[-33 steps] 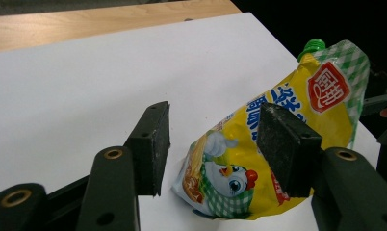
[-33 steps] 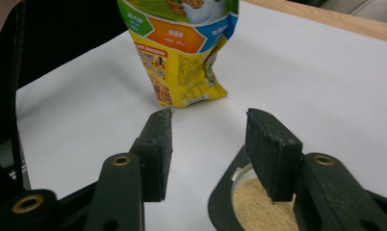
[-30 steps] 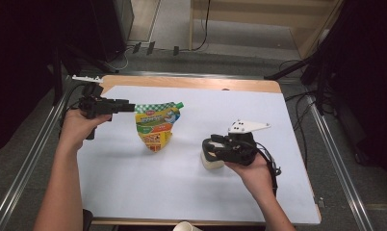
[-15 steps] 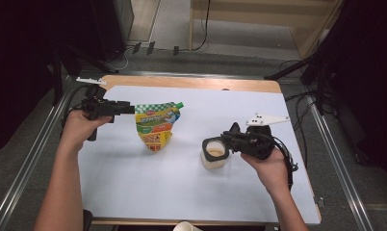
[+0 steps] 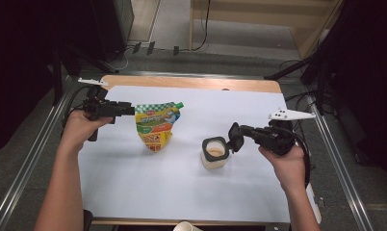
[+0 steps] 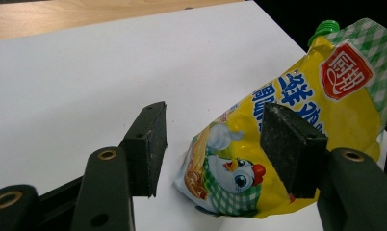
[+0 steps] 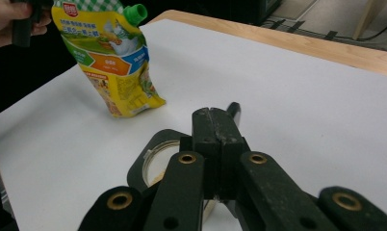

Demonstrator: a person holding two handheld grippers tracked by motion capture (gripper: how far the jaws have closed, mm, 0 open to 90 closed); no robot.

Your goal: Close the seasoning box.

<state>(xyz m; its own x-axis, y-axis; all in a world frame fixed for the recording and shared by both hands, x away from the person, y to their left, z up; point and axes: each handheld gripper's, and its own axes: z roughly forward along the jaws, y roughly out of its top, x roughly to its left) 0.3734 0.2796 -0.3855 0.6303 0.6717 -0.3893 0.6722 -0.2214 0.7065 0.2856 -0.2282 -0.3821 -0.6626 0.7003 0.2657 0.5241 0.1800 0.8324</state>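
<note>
High view: left gripper (image 5: 126, 109) near desk's left edge, jaws parted, just opening, tips beside top of yellow pouch (image 5: 156, 126) standing left of centre. Right gripper (image 5: 236, 137) at jar (image 5: 214, 153) right of centre, jaws just closed, pressed together on jar's flipped-up black lid (image 5: 234, 136).

Left gripper view: jaws apart; pouch beyond and between them, pads not touching.

Right gripper view: jaws shut on lid edge; jar rim just below left.
</note>
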